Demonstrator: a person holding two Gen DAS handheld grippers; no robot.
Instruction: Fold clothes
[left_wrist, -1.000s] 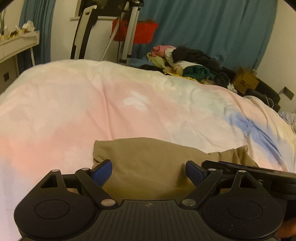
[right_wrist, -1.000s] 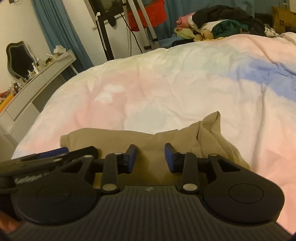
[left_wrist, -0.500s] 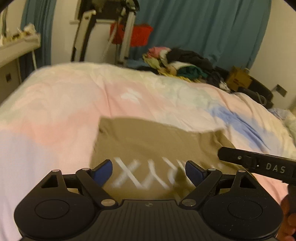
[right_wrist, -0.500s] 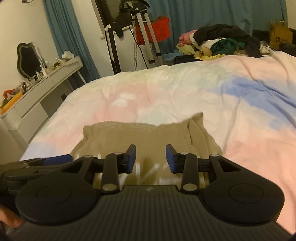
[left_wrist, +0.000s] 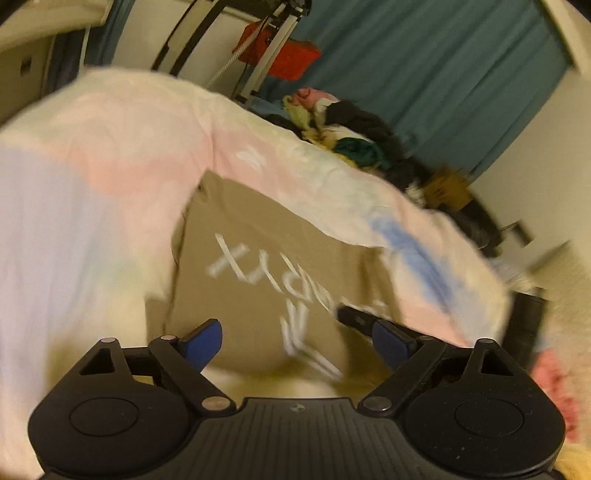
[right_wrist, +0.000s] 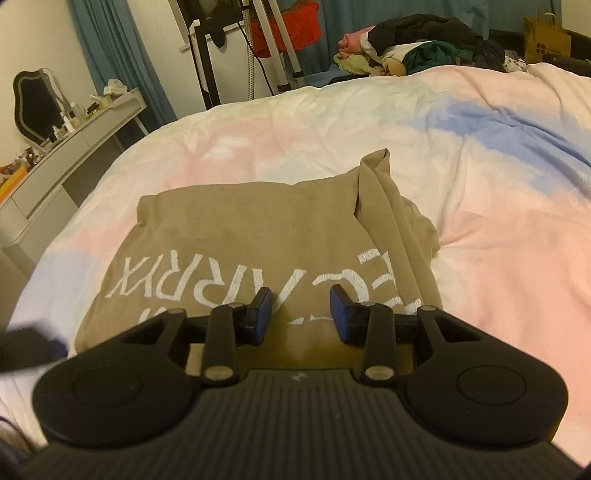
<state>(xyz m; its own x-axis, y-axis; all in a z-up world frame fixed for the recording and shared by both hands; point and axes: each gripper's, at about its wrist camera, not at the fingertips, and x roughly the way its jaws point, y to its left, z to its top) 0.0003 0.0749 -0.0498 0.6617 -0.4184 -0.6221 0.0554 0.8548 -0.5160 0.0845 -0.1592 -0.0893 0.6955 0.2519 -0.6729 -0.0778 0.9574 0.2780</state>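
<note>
Your left claw (left_wrist: 297, 343) stood wide apart at the bottom of the left wrist frame, its blue pads (left_wrist: 203, 341) spread to either side with nothing clamped between them. Behind the gap lay the tan shirt (left_wrist: 266, 266), blurred by motion, its white lettering (left_wrist: 258, 266) running diagonally through the middle of the frame. Whether the pads touched the cloth could not be told from that view. A dark finger of your right claw (left_wrist: 356, 319) showed just right of centre, over the shirt's lower right part.

In the right wrist frame your right claw (right_wrist: 300, 314) was parted to a narrower gap, pads (right_wrist: 263, 314) apart and gripping nothing. It sat at the lower centre of the frame, over the near edge of the tan shirt (right_wrist: 236, 221), with the white lettering (right_wrist: 177, 277) reading upside down just beyond the fingertips. Contact with the fabric could not be judged.

The shirt lay spread on the pastel bedspread (right_wrist: 480, 166) in the centre of the frame, with a bunched fold of fabric (right_wrist: 384, 206) standing along its right side. A pile of clothes (right_wrist: 413, 44) sat at the upper right, beyond the bed, and a dresser (right_wrist: 66, 162) with a mirror (right_wrist: 35, 103) stood at the left edge.
</note>
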